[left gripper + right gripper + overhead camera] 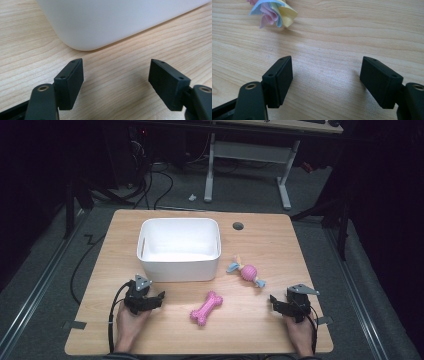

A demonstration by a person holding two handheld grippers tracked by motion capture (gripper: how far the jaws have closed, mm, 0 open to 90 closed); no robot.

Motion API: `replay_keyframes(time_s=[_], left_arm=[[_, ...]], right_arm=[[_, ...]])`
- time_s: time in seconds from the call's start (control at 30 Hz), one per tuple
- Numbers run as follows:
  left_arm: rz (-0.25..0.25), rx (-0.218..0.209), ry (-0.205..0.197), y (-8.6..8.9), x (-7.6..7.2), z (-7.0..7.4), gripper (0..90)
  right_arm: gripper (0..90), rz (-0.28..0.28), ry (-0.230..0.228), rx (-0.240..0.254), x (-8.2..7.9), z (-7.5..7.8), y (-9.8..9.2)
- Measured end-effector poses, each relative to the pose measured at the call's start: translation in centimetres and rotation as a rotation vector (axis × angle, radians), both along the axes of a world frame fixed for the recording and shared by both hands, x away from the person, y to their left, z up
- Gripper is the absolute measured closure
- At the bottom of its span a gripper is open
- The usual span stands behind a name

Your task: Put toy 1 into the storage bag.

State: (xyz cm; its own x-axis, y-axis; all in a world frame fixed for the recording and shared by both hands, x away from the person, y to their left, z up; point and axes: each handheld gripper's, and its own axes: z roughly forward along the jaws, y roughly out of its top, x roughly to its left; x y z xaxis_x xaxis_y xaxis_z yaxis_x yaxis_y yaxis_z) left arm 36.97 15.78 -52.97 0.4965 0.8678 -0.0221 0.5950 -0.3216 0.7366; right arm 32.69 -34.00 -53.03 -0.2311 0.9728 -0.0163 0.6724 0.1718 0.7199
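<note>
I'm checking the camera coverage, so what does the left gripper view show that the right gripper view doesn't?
The left gripper view alone has the rounded corner of the white bin. The right gripper view alone has the frayed pastel end of the rope toy. Both share the wooden table and a pair of open black jaws with nothing between them.

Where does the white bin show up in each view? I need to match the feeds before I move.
High view: the white bin stands at centre, on the table's far half.
Left gripper view: its rounded corner fills the top, just beyond the open jaws.
Right gripper view: not in it.
Shared landmark: the wooden table.
</note>
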Motion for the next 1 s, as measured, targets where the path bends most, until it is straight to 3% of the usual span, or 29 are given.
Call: replay_keyframes(time_s=[0.13, 0.37, 0.57, 1.0], left_arm=[[-0.005, -0.013, 0.002, 0.1, 0.0, 0.5, 28.8], [-0.003, 0.000, 0.013, 0.0, -0.2, 1.2, 27.2], [-0.039, 0.037, 0.015, -0.4, -0.7, 2.6, 26.5], [-0.099, -0.020, 0.009, -1.1, -1.7, 5.4, 27.3]], right_arm=[[26.5, 0.000, 0.000, 0.000, 0.0, 0.0, 0.0], [26.4, -0.002, 0.003, 0.001, 0.0, 0.0, 0.0], [26.4, -0.005, 0.003, 0.000, -0.1, 0.0, 0.1], [26.4, -0.003, 0.001, -0.001, -0.1, 0.0, 0.0]])
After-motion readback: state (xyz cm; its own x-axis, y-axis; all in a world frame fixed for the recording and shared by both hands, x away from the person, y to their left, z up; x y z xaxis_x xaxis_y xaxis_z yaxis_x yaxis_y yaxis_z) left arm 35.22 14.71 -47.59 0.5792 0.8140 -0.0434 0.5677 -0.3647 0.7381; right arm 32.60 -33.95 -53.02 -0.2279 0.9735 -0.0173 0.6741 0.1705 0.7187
